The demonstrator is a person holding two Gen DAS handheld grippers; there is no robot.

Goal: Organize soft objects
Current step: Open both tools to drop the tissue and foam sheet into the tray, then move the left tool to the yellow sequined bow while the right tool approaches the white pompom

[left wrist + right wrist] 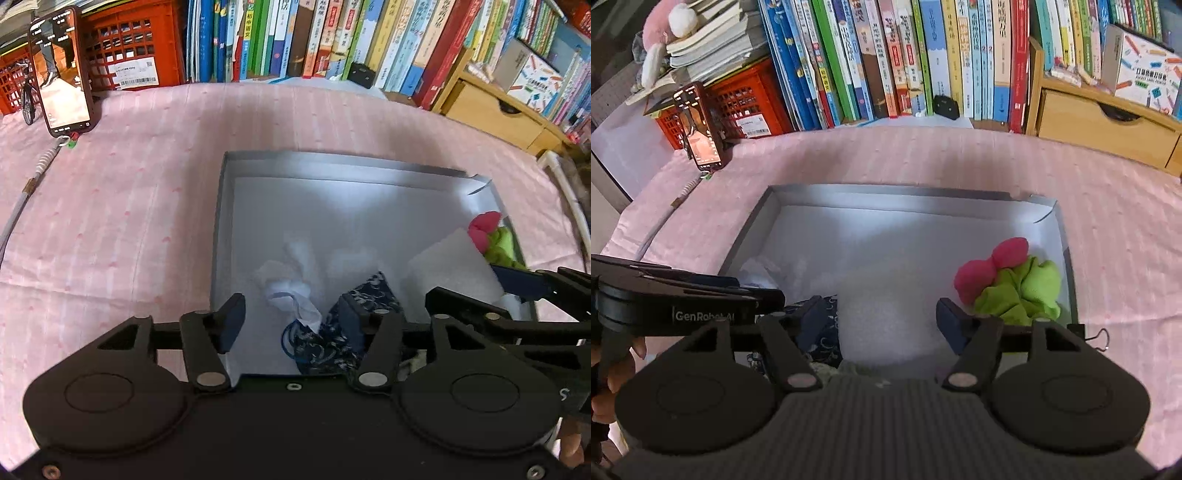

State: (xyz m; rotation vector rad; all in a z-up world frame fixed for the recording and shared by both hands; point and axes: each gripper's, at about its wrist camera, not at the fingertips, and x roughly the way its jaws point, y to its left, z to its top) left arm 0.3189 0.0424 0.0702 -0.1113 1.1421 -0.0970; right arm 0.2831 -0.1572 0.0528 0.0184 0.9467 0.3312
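A pink cloth (129, 206) covers the surface, backed by a long row of books (905, 62), a red crate (746, 103) and a phone (62, 70) propped upright against it. Square ahead of both grippers sits the shallow grey box (768, 218), its long sides running left to right across each view. The left gripper (291, 317) reaches low over the box's near edge, jaws spread wide and holding nothing; right between its fingers lies the dark blue patterned cloth (332, 332), bunched, its length trailing toward the gripper, with a crumpled white cloth (291, 280) just beyond and touching it. The right gripper (882, 321) hovers beside it over the same near edge, jaws also wide apart, empty. Dead ahead of it lies a pale foam sheet (882, 310), and off past its right finger sits the green and pink plush (1008, 280), tucked against the box's right wall, pink end pointing toward the box's middle.
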